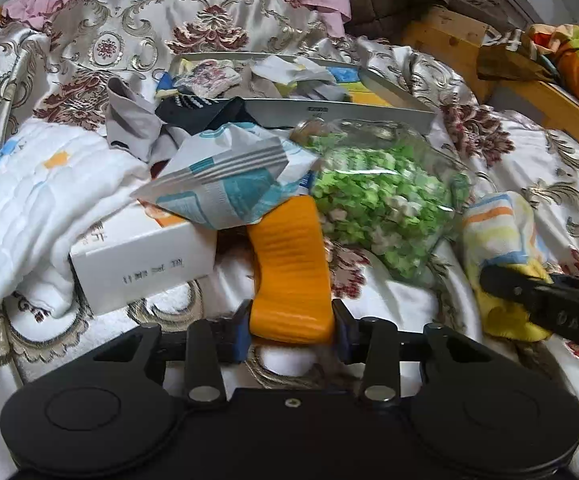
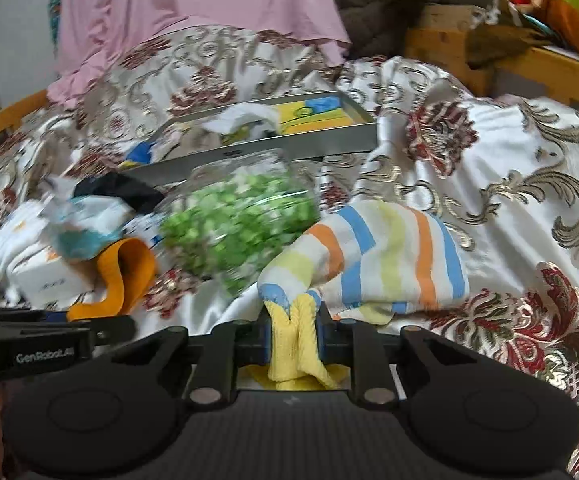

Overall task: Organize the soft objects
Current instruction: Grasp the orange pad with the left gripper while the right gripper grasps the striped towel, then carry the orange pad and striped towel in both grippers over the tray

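Observation:
An orange cloth runs from my left gripper up under a crumpled white-and-teal packet; the blue pads press on its near end. In the right wrist view the same orange cloth lies at the left. My right gripper is shut on the yellow end of a striped sock, banded in orange, blue, yellow and white. From the left wrist view that striped sock lies at the right with a black finger of the right gripper over it. A metal tray farther back holds several cloths.
A clear bag of green and white pieces lies between the two cloths. A white box and a white quilted cloth lie at the left. A patterned bedspread, a pink cloth and a wooden bed frame surround them.

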{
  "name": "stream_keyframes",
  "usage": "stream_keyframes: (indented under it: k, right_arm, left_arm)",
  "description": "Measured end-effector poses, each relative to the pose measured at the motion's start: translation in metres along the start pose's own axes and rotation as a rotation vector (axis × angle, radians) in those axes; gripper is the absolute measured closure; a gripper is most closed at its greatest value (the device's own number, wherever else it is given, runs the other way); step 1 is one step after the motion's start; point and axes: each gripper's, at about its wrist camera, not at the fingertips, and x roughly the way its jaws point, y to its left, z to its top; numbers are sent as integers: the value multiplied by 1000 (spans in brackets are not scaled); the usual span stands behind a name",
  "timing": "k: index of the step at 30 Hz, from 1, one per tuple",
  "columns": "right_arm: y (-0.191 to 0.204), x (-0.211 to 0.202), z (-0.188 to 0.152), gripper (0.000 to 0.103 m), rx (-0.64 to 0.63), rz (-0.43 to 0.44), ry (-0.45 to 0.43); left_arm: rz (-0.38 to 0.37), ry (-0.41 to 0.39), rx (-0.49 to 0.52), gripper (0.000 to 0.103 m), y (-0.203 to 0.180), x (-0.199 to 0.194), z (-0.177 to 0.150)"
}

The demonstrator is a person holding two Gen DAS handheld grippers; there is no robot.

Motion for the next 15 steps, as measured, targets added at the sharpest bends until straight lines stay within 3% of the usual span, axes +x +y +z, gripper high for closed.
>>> stream_keyframes:
  k: [5,15]
  right_arm:
    - [18,-14,-6,82,-53,49,-7]
    - [36,-48,-11,82,-110,90,-48]
  left_arm:
    - [-29,-10,68,62,-12,-15,-11]
    - [-50,-40,70,62,-14,-50,-20]
